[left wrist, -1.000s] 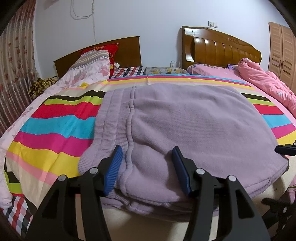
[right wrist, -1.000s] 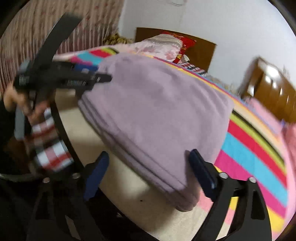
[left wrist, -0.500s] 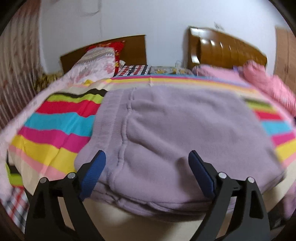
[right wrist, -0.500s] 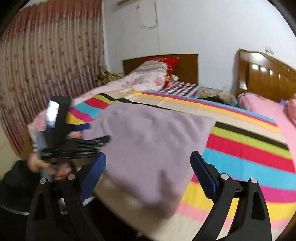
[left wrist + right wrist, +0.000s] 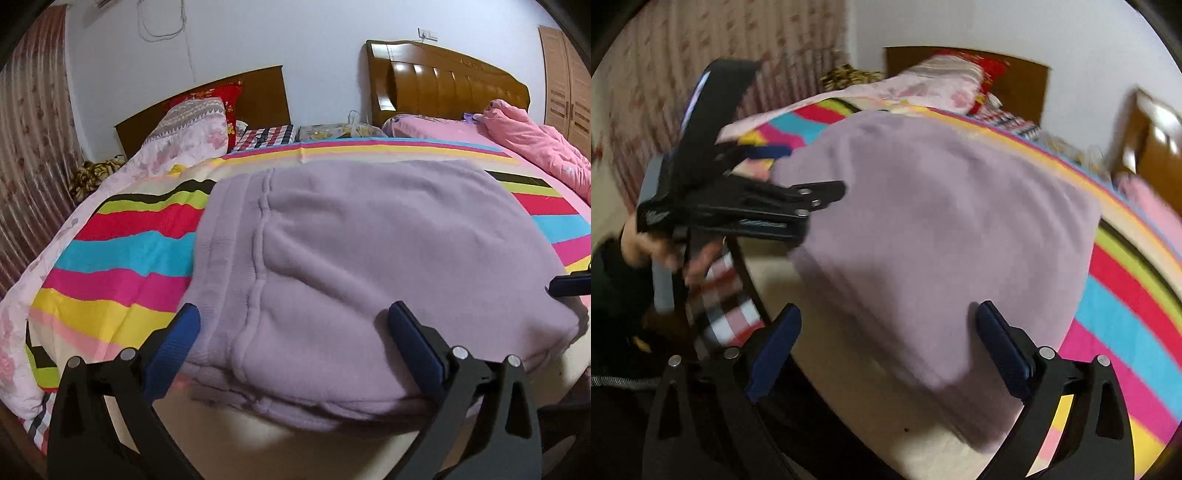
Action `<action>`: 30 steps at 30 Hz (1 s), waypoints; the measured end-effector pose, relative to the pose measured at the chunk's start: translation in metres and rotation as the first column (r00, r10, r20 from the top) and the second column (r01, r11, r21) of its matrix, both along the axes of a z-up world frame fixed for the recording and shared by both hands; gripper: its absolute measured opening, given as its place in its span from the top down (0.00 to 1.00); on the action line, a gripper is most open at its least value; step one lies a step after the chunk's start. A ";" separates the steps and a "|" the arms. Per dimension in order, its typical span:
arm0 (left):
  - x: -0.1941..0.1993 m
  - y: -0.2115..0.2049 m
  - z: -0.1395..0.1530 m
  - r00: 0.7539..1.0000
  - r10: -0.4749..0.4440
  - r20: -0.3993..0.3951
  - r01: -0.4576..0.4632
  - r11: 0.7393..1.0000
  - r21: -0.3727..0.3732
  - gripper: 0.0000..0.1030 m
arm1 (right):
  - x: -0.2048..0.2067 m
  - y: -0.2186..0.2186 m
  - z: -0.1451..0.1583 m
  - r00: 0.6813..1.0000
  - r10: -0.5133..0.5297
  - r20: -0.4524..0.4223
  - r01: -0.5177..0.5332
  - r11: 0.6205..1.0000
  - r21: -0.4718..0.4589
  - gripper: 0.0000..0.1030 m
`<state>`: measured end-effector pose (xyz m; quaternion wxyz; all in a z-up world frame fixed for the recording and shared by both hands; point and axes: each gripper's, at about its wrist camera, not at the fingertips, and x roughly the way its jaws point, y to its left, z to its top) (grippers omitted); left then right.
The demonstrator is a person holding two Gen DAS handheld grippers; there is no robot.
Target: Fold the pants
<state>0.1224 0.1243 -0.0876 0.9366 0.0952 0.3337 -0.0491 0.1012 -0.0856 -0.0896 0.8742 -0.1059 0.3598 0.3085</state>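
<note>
The left gripper (image 5: 293, 328) stands wide open at the bottom of its frame; its jaws have just been opening, and the near edge of the folded purple pants (image 5: 369, 258) lies between the blue pads (image 5: 173, 343) without being pressed. The right gripper (image 5: 886, 343) is also spread open at the bottom of its own view, its pads apart over the near right corner of the pants (image 5: 942, 229), gripping nothing. In that blurred view the left gripper (image 5: 798, 177) shows at centre left, held by a hand (image 5: 646, 247) at the left edge.

No containers are visible.

The pants lie as a flat stack in the middle of both frames, at the near edge of a bed, on a striped sheet (image 5: 122, 251) in red, cyan, pink, yellow and green. A pale floral quilt (image 5: 173, 147) runs along the left side toward a red pillow (image 5: 225, 99) in the upper middle. Behind it is a dark headboard (image 5: 266, 92). At upper right is a second bed with a glossy headboard (image 5: 443, 85) and a pink duvet (image 5: 535, 144). A patterned curtain (image 5: 29, 129) fills the left edge, a white wall (image 5: 295, 37) the top, and a wooden wardrobe (image 5: 565, 81) the far right.
</note>
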 end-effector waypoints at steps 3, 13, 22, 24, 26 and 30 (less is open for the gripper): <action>-0.003 0.003 0.020 0.999 0.040 0.020 -0.039 0.999 -0.030 0.02 | 0.018 -0.026 0.030 0.997 -0.049 0.061 0.043 0.995 0.092 0.10; 0.010 -0.009 0.003 0.999 -0.023 -0.049 0.022 1.000 -0.011 0.02 | 0.215 -0.113 0.019 0.922 -0.243 -0.302 0.314 0.925 0.215 0.06; 0.000 -0.003 0.006 1.000 -0.009 0.011 0.009 1.000 -0.005 0.02 | 0.183 -0.172 0.046 0.895 -0.374 -0.243 0.442 0.813 0.378 0.06; -0.016 -0.002 0.025 0.996 0.025 0.085 -0.024 1.000 -0.013 0.02 | 0.130 -0.159 0.060 0.934 -0.332 -0.136 0.358 0.855 0.376 0.06; -0.036 -0.004 0.049 0.983 0.019 0.184 -0.015 1.000 -0.021 0.02 | 0.083 -0.150 0.065 0.936 -0.350 -0.032 0.340 0.881 0.329 0.05; -0.056 -0.011 0.075 0.967 0.049 0.249 -0.040 0.998 -0.041 0.02 | 0.014 -0.135 0.057 0.922 -0.386 0.044 0.366 0.901 0.231 0.04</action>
